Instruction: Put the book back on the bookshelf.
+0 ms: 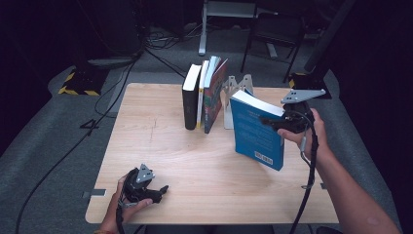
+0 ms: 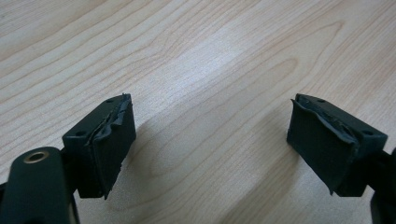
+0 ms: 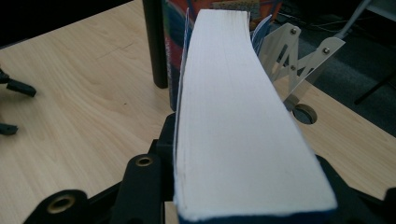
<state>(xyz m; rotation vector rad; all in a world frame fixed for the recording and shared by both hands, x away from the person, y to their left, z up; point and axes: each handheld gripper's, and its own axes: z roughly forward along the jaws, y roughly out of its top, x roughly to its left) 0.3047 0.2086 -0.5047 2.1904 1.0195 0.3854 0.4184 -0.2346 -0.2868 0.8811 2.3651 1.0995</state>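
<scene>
Blue book (image 1: 255,131) up in the air over the table (image 1: 160,156), right of the row of standing books (image 1: 204,95) and just in front of the white bookend (image 1: 237,90). Pinched across its thick page block by the right gripper (image 1: 277,122), jaws squeezed on both covers. Held that way probably to carry it upright, ready to stand beside the others. Tilted: long side running from top, away, down toward the person; white page edge (image 3: 233,121) facing up.

Left gripper (image 1: 158,191) resting low near the table's front edge, pads (image 2: 109,149) wide apart, nothing between, just wood below.
</scene>
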